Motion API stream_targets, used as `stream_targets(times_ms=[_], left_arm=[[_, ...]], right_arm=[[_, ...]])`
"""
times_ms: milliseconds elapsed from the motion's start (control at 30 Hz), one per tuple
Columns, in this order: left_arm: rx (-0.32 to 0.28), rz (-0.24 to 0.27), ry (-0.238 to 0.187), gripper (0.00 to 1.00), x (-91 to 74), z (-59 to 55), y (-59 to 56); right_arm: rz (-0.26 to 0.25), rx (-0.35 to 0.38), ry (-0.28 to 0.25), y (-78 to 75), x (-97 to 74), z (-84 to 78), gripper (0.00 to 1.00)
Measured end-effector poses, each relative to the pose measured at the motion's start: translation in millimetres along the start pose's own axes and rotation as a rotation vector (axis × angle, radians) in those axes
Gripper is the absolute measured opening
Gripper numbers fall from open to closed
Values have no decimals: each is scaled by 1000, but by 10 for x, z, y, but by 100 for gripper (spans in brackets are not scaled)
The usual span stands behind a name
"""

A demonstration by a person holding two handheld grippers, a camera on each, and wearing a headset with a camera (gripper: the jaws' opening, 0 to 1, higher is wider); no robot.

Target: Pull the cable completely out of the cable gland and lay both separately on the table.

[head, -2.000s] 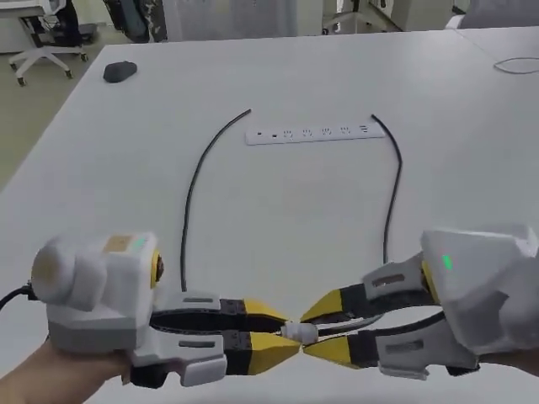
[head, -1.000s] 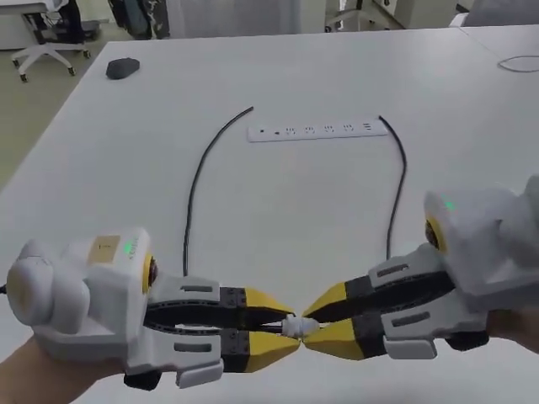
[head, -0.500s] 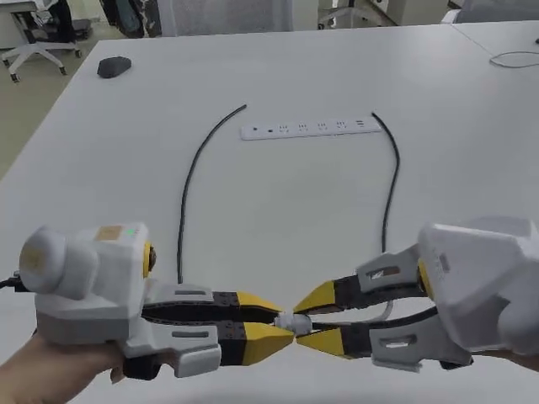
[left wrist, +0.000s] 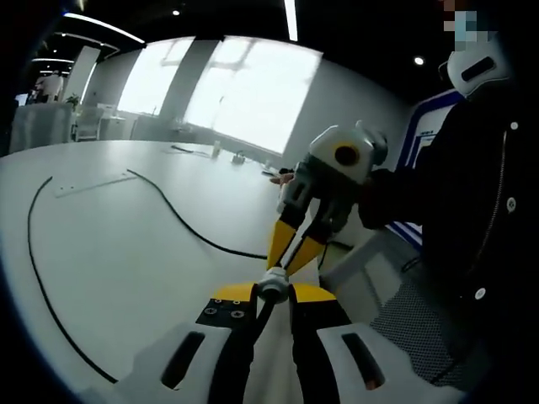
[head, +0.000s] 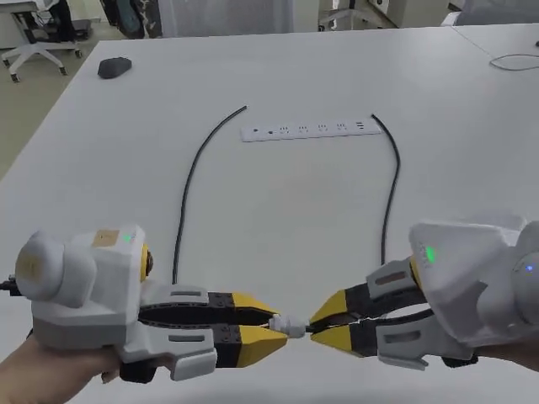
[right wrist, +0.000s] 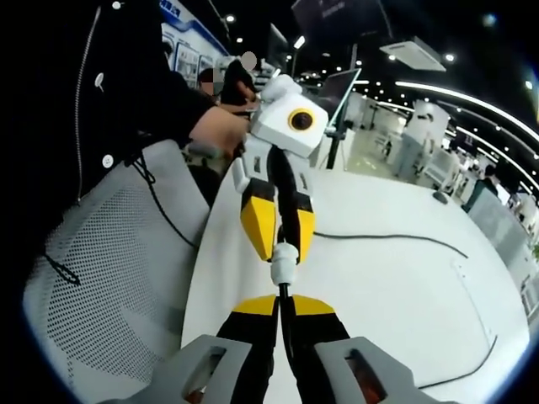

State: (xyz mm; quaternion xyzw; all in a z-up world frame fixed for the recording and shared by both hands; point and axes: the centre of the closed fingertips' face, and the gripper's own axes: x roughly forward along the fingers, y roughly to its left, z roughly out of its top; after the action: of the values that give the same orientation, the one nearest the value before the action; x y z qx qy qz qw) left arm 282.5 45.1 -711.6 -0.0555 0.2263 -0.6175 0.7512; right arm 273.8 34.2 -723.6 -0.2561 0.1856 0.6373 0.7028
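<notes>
Left tongs (head: pixel 276 326) were pinched shut on the white gland (head: pixel 292 326), over the near tabletop (head: pixel 286 227). Right tongs (head: pixel 316 328) sat tip-to-tip with them, clamped on the black cable (head: pixel 187 189) just beside the gland. In head view I saw two long cable runs trailing off toward the strip (head: pixel 307 130). Right gripper view gave me the short cable stretch entering the gland, too small to make out in head view.
</notes>
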Motion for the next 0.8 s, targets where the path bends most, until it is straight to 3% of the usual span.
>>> stream_targets(times_ms=[67,200,333,467,800], left_arm=[[2,1,-2,15,1,3,-4],[15,10,1,15,-13,-4,23],[25,23,-8,15,-51,29,60],[28,32,-18,15,-88,64,77],[43,36,-10,15,-97,54,61]], right_arm=[[-14,-1,10,-7,-4,-13,0],[-51,71,55,-65,-59,-94,0],[-122,97,80,-157,-179,-200,0],[-204,142,113,-279,-348,-408,0],[-320,237,175,-392,-707,-869,0]])
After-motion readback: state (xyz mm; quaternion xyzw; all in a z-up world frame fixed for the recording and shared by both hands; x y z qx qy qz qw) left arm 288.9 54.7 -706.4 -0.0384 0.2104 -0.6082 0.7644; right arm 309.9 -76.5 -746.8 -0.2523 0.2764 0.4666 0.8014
